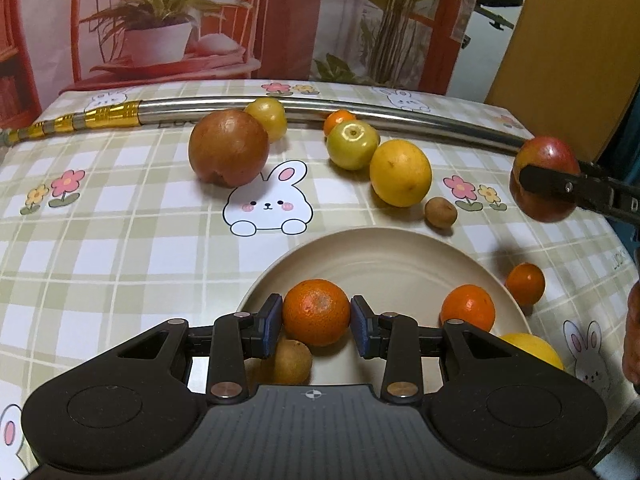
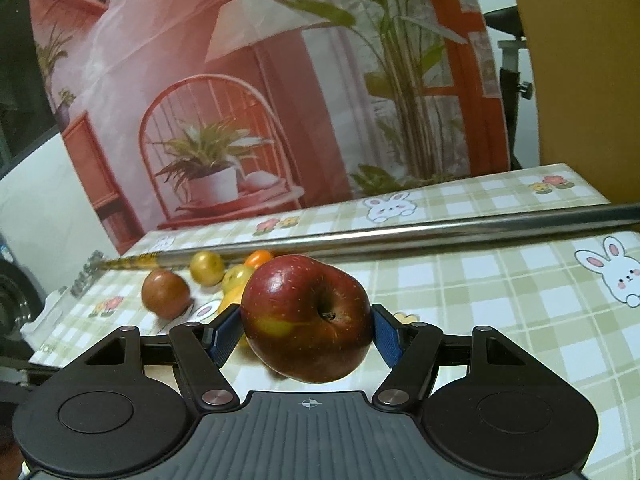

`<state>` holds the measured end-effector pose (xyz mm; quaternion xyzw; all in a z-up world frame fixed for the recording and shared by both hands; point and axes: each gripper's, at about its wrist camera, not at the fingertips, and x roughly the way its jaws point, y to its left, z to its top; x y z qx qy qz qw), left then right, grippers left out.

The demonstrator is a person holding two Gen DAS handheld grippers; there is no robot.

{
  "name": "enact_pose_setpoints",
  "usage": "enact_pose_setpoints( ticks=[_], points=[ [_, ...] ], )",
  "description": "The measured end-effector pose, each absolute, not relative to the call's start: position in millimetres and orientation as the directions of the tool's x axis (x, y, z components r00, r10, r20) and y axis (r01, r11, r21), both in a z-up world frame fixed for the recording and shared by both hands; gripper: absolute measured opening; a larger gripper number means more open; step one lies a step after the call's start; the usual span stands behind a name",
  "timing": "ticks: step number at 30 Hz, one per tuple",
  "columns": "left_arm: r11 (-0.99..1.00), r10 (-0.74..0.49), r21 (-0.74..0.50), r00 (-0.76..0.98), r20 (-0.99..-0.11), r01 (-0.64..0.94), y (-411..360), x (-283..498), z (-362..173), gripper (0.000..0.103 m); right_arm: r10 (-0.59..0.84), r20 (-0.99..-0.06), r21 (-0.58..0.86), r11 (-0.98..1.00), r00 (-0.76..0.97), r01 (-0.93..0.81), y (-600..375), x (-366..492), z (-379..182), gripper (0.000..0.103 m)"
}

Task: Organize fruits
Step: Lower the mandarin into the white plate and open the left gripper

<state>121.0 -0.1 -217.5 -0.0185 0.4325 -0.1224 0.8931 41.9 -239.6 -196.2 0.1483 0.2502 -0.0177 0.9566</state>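
My left gripper point(image 1: 316, 322) is shut on an orange mandarin point(image 1: 316, 308), held just over the cream plate point(image 1: 360, 236). On the plate lie a second mandarin point(image 1: 468, 308), a brownish fruit point(image 1: 292, 360) under my fingers, and a yellow fruit point(image 1: 532, 348) at its right rim. My right gripper point(image 2: 306, 328) is shut on a dark red apple point(image 2: 304, 312), held above the table. From the left wrist view, that apple point(image 1: 544, 152) hangs at the far right with one black finger point(image 1: 552, 184) across it.
Loose on the checked tablecloth beyond the plate: a brown round fruit point(image 1: 228, 152), a yellow one point(image 1: 268, 116), a small orange point(image 1: 338, 120), a green apple point(image 1: 352, 146), a big yellow citrus point(image 1: 400, 172), a small brown fruit point(image 1: 440, 212), a mandarin point(image 1: 526, 282). A metal pipe point(image 1: 280, 104) lies along the back.
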Motion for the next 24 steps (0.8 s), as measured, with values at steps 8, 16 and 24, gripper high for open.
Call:
enact_pose_setpoints(
  ticks=[8,16,24],
  points=[
    [0.971,-0.235,-0.156,0.606,-0.760,0.180,2,119,-215,0.048,0.070,-0.498,0.257,0.964,0.865,0.069,-223,40,-192,0.064],
    [0.969,-0.247,-0.182,0.636,-0.731,0.168,9,112,-204,0.048,0.101,-0.535,0.211,0.977,0.839,0.017,-203,44,-189,0.064],
    [0.970,-0.236,-0.214,0.687,-0.687,0.119,32,103,-180,0.056,0.134,-0.581,0.145,0.988,0.802,-0.060,-175,55,-185,0.064]
  ],
)
